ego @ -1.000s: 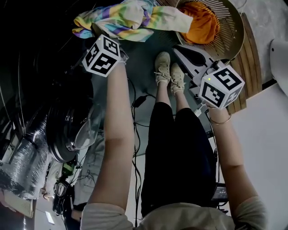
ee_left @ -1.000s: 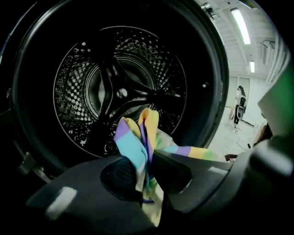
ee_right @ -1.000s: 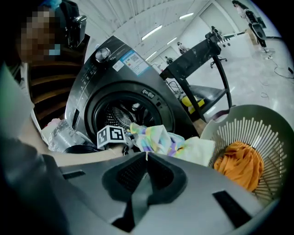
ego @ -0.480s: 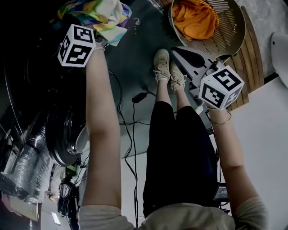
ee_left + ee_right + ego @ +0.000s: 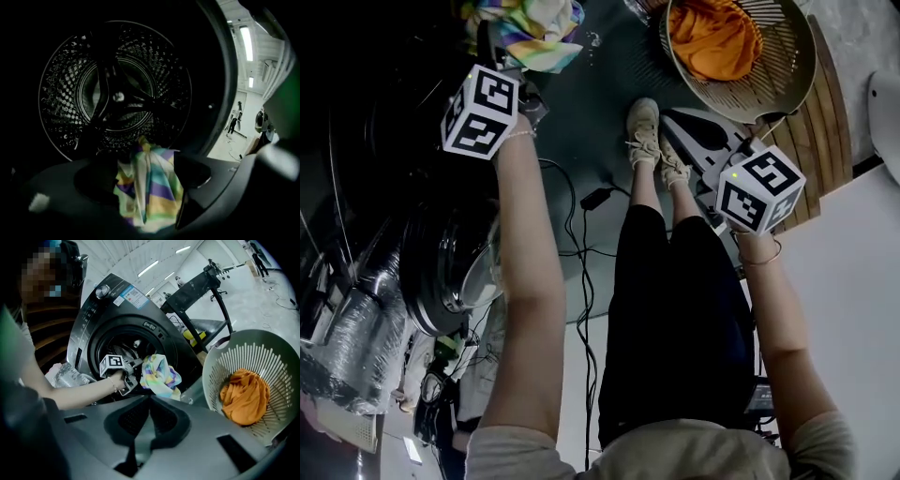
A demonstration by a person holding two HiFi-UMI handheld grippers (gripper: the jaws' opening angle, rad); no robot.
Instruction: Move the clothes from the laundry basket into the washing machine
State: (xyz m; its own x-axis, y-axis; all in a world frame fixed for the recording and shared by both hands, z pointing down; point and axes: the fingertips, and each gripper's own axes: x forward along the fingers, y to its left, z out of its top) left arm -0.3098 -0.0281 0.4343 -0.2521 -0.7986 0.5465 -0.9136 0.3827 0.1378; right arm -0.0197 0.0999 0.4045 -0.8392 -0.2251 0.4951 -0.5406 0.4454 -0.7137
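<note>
Since a second ago the left gripper (image 5: 140, 183) has carried the striped cloth (image 5: 532, 26) from 12 to 11 o'clock, to the washer (image 5: 93, 315) mouth. Its jaws are opening with the cloth slack between them, so the drop looks near. Only its view shows the empty drum (image 5: 117, 89). Only the right gripper (image 5: 151, 399) view, jaws pressed together on nothing, shows the washer's front and the orange cloth (image 5: 243, 397) waiting in the basket (image 5: 253, 350).

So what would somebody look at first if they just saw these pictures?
Probably the rainbow-striped cloth, bright against the dark washing machine drum. It sits at the door between the jaws of the left gripper, which are opening. Next comes the orange garment, lying in the white laundry basket beside the machine.
</note>
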